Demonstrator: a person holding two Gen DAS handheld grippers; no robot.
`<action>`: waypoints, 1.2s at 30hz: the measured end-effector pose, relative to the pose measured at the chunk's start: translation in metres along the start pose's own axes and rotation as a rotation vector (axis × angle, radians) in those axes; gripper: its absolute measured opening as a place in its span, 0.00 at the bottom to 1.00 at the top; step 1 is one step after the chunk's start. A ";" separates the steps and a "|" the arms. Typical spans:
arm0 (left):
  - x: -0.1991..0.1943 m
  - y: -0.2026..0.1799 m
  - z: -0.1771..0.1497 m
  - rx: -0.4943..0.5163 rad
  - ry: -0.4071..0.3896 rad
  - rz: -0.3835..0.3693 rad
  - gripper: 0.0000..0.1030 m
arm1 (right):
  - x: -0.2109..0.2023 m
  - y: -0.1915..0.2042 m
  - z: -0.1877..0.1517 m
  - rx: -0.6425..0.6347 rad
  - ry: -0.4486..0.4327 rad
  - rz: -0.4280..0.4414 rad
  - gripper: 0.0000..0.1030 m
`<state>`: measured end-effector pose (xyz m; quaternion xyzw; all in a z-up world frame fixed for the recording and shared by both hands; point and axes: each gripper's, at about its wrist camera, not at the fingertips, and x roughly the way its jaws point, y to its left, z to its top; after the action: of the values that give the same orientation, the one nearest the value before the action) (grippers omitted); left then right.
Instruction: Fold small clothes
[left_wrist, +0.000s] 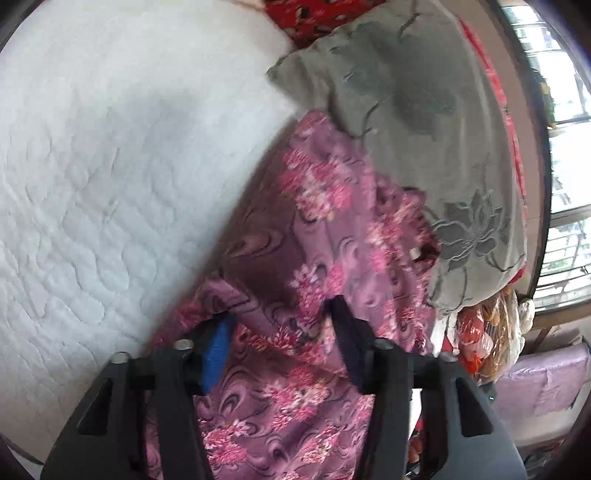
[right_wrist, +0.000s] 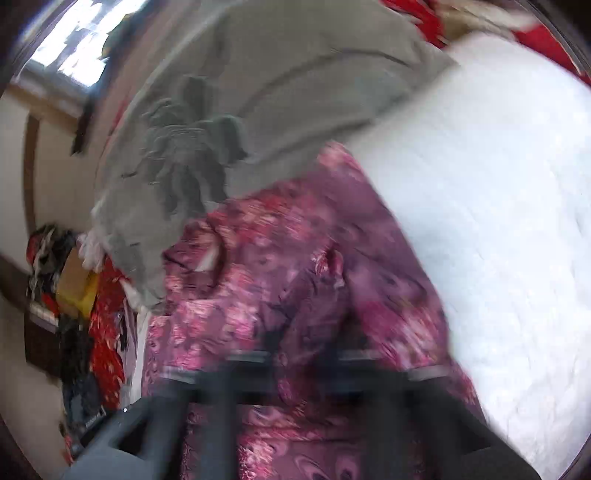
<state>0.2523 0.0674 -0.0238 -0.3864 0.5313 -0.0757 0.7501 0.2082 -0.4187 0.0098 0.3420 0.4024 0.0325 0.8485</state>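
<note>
Fabric, your purple floral garment (left_wrist: 303, 236), is stretching lengthwise from near toward far-right; your left gripper (left_wrist: 280, 325) is gaping wide, right gripper (right_wrist: 306, 365) too blurred to tell.

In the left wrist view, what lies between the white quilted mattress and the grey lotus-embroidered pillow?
The purple floral garment lies between them, its strip running from the white quilted mattress to the grey lotus-embroidered pillow. The left wrist view shows this.
</note>
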 end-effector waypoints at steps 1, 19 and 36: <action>-0.003 -0.002 0.002 0.015 -0.014 0.001 0.41 | -0.012 0.004 0.001 -0.014 -0.038 0.015 0.05; 0.023 -0.027 -0.059 0.345 0.062 0.272 0.46 | -0.009 -0.011 -0.040 -0.269 0.278 -0.231 0.20; -0.083 0.078 -0.140 0.313 0.252 0.264 0.50 | -0.162 -0.071 -0.163 -0.288 0.330 -0.239 0.44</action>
<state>0.0739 0.0947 -0.0328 -0.1798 0.6485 -0.1060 0.7320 -0.0320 -0.4365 0.0015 0.1579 0.5643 0.0444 0.8091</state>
